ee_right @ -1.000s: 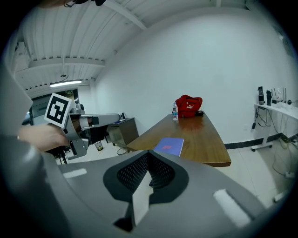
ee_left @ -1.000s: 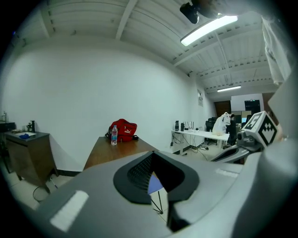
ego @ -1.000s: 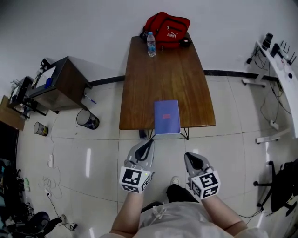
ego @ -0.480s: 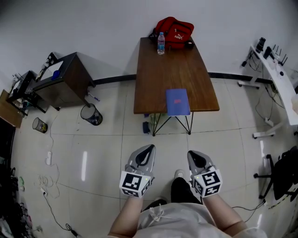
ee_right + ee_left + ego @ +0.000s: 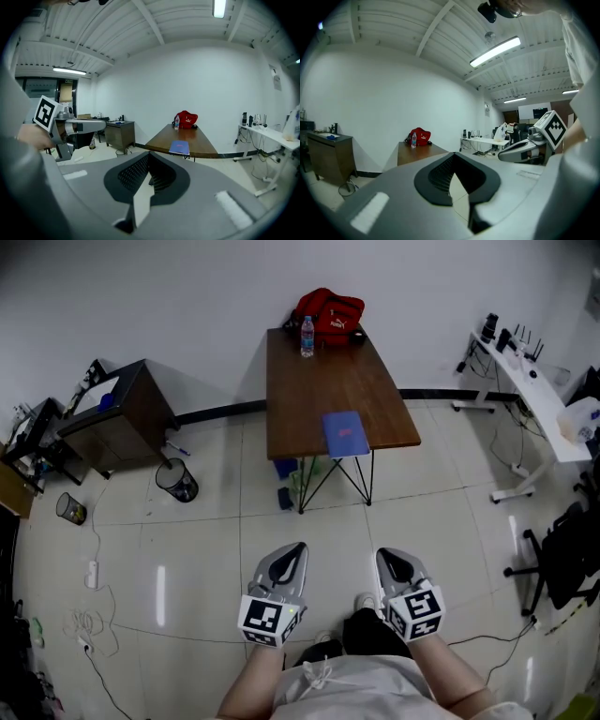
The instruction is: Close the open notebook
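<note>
Both left gripper (image 5: 294, 549) and right gripper (image 5: 386, 556), pinched together empty, sit well short of the table (image 5: 309, 390), whose near edge carries the blue notebook (image 5: 345, 434) lengthwise, nearer the right.

White wall (image 5: 187, 296), tiled floor (image 5: 187, 549), wooden table (image 5: 319, 381)

Notebook (image 5: 344, 434) on table (image 5: 314, 381), bottle (image 5: 307, 337) behind

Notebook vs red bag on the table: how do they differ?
The notebook is blue and lies flat, apparently closed, while the red bag is bulky and stands up in a heap. The notebook sits at the table's near edge. The red bag is at the far end by the wall, beside the water bottle. Both rest on the brown table.
</note>
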Demonstrator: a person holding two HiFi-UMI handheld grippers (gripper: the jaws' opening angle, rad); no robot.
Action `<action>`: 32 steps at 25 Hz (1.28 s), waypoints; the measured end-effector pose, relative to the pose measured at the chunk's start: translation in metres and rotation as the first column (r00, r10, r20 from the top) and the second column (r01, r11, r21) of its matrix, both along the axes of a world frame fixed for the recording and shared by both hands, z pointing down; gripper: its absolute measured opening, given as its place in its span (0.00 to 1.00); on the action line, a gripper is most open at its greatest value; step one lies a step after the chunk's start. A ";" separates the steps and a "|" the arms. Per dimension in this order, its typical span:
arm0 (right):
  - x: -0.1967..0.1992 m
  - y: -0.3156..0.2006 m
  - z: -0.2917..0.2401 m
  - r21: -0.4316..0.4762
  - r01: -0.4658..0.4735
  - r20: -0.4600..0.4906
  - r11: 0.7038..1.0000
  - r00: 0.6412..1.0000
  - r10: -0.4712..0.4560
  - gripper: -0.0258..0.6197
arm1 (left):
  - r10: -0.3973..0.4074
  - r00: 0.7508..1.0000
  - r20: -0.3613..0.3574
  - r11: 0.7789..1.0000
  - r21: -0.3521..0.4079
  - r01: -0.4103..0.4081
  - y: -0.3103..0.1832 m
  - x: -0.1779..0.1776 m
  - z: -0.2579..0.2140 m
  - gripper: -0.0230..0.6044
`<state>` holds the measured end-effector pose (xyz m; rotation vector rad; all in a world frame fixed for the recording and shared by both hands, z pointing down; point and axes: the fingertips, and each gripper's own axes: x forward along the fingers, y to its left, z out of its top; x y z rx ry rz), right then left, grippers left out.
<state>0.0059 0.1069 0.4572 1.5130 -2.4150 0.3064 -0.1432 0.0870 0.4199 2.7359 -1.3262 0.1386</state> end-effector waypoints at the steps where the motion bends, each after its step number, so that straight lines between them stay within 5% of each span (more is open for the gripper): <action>1: 0.001 0.005 -0.001 0.000 -0.005 -0.004 1.000 1.000 0.005 0.05 | 0.001 1.000 -0.003 1.000 0.003 -0.001 0.005 0.000 -0.002 0.05; 19: 0.056 0.036 -0.018 0.028 0.072 0.033 0.997 0.997 -0.073 0.05 | -0.068 0.997 -0.028 0.998 0.004 0.068 0.040 0.058 -0.015 0.05; 32: 0.087 0.022 -0.033 0.073 0.116 0.038 0.991 0.992 -0.119 0.05 | 0.018 0.999 -0.047 0.999 0.030 -0.016 0.036 0.112 -0.033 0.05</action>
